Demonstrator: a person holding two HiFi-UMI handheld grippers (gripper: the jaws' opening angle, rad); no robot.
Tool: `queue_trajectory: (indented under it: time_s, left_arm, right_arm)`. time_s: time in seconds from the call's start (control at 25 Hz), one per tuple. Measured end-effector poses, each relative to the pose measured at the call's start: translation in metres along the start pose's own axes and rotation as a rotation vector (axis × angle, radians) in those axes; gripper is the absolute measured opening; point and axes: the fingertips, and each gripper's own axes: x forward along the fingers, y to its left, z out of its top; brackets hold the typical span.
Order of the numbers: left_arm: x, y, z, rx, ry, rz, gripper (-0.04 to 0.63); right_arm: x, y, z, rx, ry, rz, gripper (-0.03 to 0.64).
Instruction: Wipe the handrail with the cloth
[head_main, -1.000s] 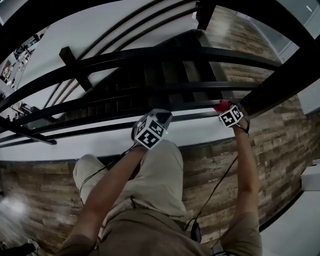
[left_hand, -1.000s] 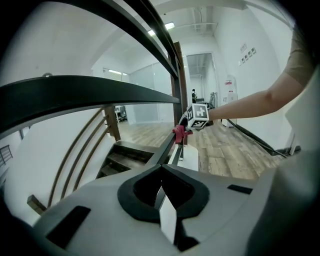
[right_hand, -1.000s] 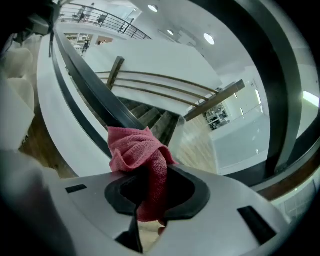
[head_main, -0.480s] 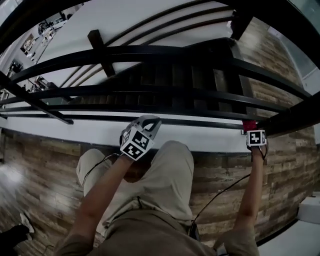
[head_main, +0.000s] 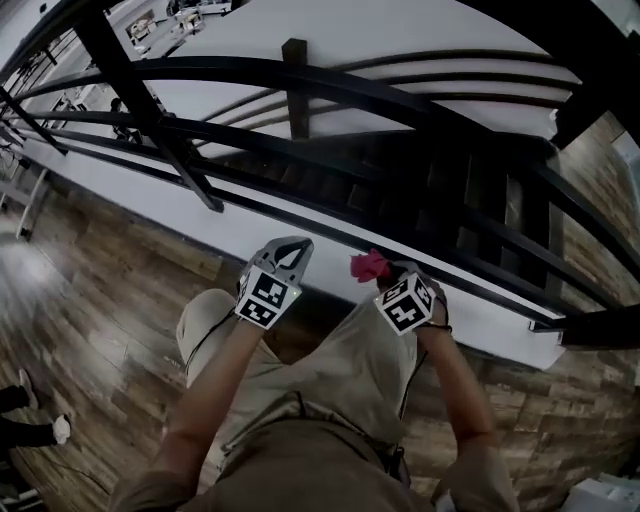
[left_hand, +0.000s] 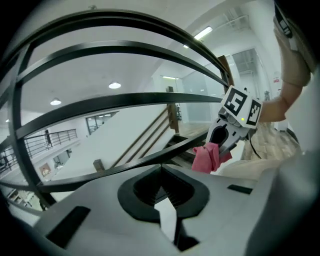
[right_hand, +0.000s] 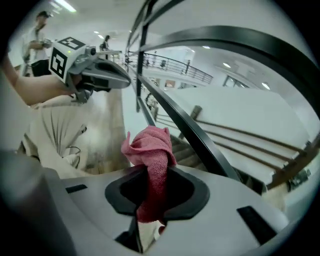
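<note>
Right hand-held gripper (right_hand: 152, 181), pinching a crumpled pink terry cloth (right_hand: 150, 149), has slid left along the black metal handrail (right_hand: 192, 131) towards the left hand-held gripper (left_hand: 162, 176), which is pressed together and empty; the cloth lies just beside the rail, so this wiping pass looks finished.

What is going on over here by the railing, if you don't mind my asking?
A person is working at a black handrail above a staircase, with a gripper in each hand. The right gripper has its tongs shut on a pink cloth, which sits close beside one of the lower bars; whether it touches the metal cannot be told. The left gripper hovers alongside, tongs shut with nothing in them.
</note>
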Motion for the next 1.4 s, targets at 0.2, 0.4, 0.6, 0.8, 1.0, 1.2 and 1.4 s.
queue_trajectory:
  time_s: [0.2,0.4,0.6,0.8,1.0,1.2,1.4]
  left_arm:
    - [-0.057,0.112,-0.06,-0.133,0.053,0.232,0.015]
    - [-0.082,0.18,-0.132,-0.243,0.124,0.365,0.015]
    - [-0.116,0.215,-0.173,-0.328,0.138,0.41,0.015]
    - [-0.136,0.224,-0.211,-0.403,0.193,0.447,0.015]
    - [-0.131,0.216,-0.22,-0.409,0.247,0.414,0.015]
    - [-0.102,0.215,-0.216,-0.374,0.23,0.392,0.015]
    - [-0.063,0.188,-0.188,-0.28,0.218,0.314,0.015]
  right_arm:
    - [0.103,0.08,0.184,-0.1,-0.262,0.065,0.094]
    - [0.217,0.118,0.288,-0.084,-0.35,0.036,0.094]
    - [0.315,0.153,0.341,-0.081,-0.285,0.015,0.094]
    - [0.366,0.167,0.353,-0.155,-0.126,-0.03,0.094]
    - [0.37,0.16,0.357,-0.219,-0.026,-0.066,0.095]
    - [0.346,0.137,0.312,-0.211,-0.032,-0.059,0.098]
    - [0.292,0.093,0.212,-0.151,-0.04,-0.065,0.098]
